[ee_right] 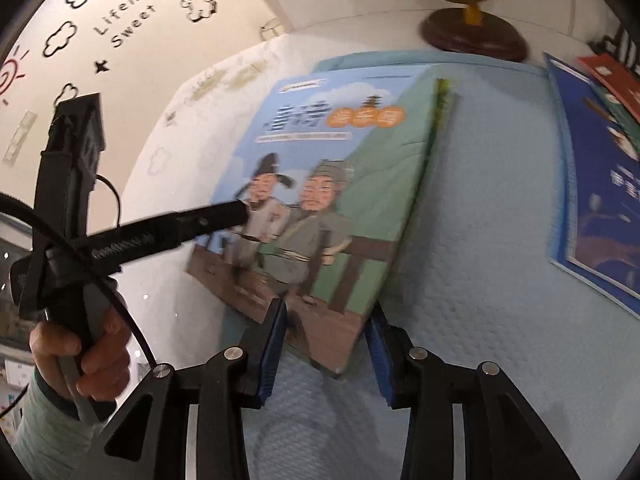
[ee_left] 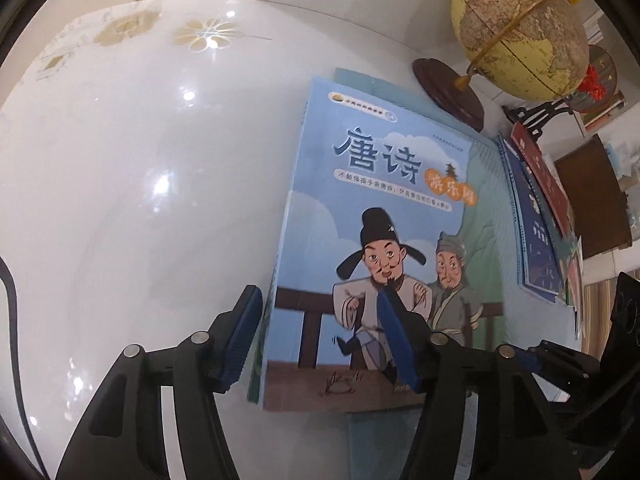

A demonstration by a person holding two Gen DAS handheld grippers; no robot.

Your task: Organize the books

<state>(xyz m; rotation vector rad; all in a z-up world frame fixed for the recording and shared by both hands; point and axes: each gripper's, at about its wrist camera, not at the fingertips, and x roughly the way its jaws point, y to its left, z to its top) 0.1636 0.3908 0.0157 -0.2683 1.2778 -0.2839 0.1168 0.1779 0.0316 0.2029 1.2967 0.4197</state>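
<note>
Blue-covered picture book [ee_left: 384, 208], printed with two cartoon men in old Chinese dress, lies with its far part over a pale blue textured mat [ee_right: 480, 240] on the glossy white desk [ee_left: 140, 160]. The left tool [ee_left: 318, 332] straddles the book's near left corner: one blue pad [ee_left: 240, 336] sits at the book's left edge, the other [ee_left: 396, 336] over the cover, the jaws set fairly wide. The right tool [ee_right: 326, 340] brackets the book's near right corner with its jaws moderately apart; whether either tool presses the book I cannot tell. A dark blue book [ee_right: 600, 184] and a red book [ee_right: 612, 76] lie to the right on the mat. A yellowed globe on a dark wooden base [ee_left: 520, 32] stands beyond.
</note>
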